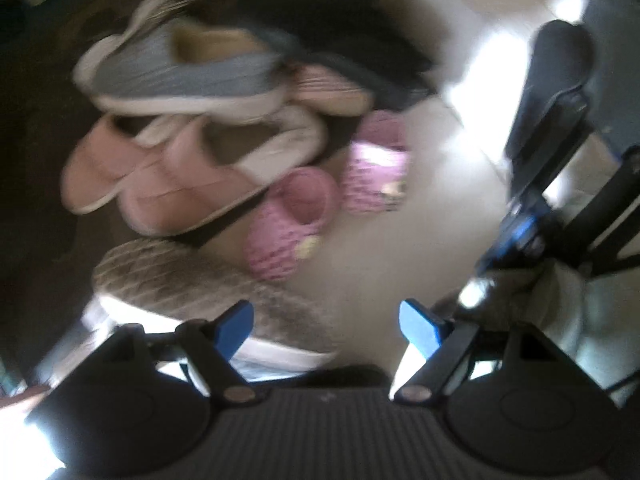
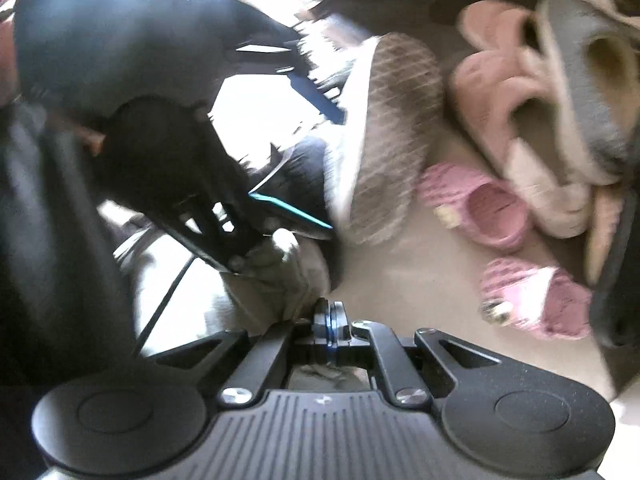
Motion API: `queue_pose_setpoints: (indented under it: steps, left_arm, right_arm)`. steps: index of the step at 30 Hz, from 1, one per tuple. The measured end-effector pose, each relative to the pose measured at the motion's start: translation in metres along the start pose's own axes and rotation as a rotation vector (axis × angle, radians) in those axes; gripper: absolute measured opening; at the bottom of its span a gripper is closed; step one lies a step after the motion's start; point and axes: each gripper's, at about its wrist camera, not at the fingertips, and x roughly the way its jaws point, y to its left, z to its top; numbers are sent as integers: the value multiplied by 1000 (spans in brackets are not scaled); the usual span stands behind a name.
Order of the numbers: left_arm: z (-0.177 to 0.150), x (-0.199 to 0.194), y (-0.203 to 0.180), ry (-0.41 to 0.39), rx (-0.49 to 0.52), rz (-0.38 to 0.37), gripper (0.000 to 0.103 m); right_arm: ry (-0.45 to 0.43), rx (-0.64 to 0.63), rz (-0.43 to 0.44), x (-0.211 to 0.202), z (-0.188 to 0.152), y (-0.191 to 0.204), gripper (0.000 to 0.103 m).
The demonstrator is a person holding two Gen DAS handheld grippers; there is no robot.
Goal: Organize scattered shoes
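Pale, glossy tiled floor point(image 1: 420, 216), washed out by glare at the right, with dark flooring or a mat to the left, edges lost in motion blur.

Nearest in the left wrist view: left gripper point(image 1: 326, 326), blue-tipped fingers spread wide apart, nothing between them. Just beyond its left finger, a grey-brown woven slipper with a white sole point(image 1: 208, 284), partly cut off behind the finger. Further out, two small bright pink knitted children's slippers point(image 1: 292, 224), side by side on the pale floor. Behind these, a heap: pale pink plush slippers point(image 1: 168, 188), a grey ribbed slipper with white trim point(image 1: 184, 76) stacked on top, darker shoes at the back too smeared to identify.

In the right wrist view: right gripper point(image 2: 330, 322), fingers drawn together, seemingly on nothing; tips mostly hidden by the mount. Left of it, a gloved hand on a dark handle, outline blurred.
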Motion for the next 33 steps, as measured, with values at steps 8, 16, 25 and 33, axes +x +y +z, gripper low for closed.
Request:
queue_pose_setpoints:
  steps: [8, 16, 25, 33]
  left_arm:
    - [3, -6, 28, -40, -103, 45, 99]
    - [5, -12, 58, -85, -215, 81, 99]
    - [17, -12, 52, -115, -162, 96, 99]
    - [19, -7, 44, -91, -115, 108, 99]
  right_arm:
    - [-180, 177, -168, -8, 11, -38, 36]
    - [-238, 255, -527, -23, 23, -56, 36]
    - [-253, 419, -563, -33, 23, -98, 50]
    - [-321, 508, -542, -21, 22, -135, 37]
